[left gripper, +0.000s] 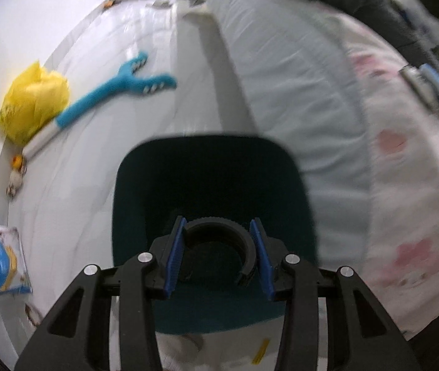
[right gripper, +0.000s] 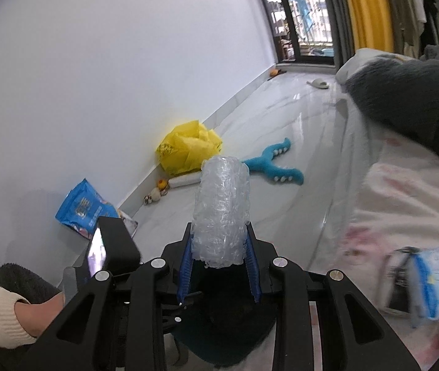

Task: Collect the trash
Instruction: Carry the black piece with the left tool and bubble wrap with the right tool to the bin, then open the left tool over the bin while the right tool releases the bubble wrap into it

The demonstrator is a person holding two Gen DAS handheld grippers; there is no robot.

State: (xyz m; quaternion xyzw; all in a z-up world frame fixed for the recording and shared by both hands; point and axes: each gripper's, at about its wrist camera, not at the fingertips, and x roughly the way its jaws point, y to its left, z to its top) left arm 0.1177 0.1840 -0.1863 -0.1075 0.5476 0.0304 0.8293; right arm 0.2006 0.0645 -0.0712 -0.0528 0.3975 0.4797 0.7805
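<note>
My left gripper (left gripper: pixel 219 238) is shut on the black ring handle (left gripper: pixel 219 232) of a dark teal trash bin (left gripper: pixel 213 185), held over the white floor beside the bed. My right gripper (right gripper: pixel 219 244) is shut on a roll of clear bubble wrap (right gripper: pixel 222 207), which stands up between the blue pads. The bin's dark top (right gripper: pixel 228 324) shows just below the right gripper. A small yellow scrap (left gripper: pixel 261 351) lies on the floor near the bin.
A yellow plastic bag (right gripper: pixel 188 151), a blue plush toy (right gripper: pixel 275 167) and a blue snack bag (right gripper: pixel 86 207) lie along the white wall. The bed (right gripper: pixel 405 201) with pink-patterned cover fills the right side. A tissue pack (right gripper: pixel 436 284) lies on it.
</note>
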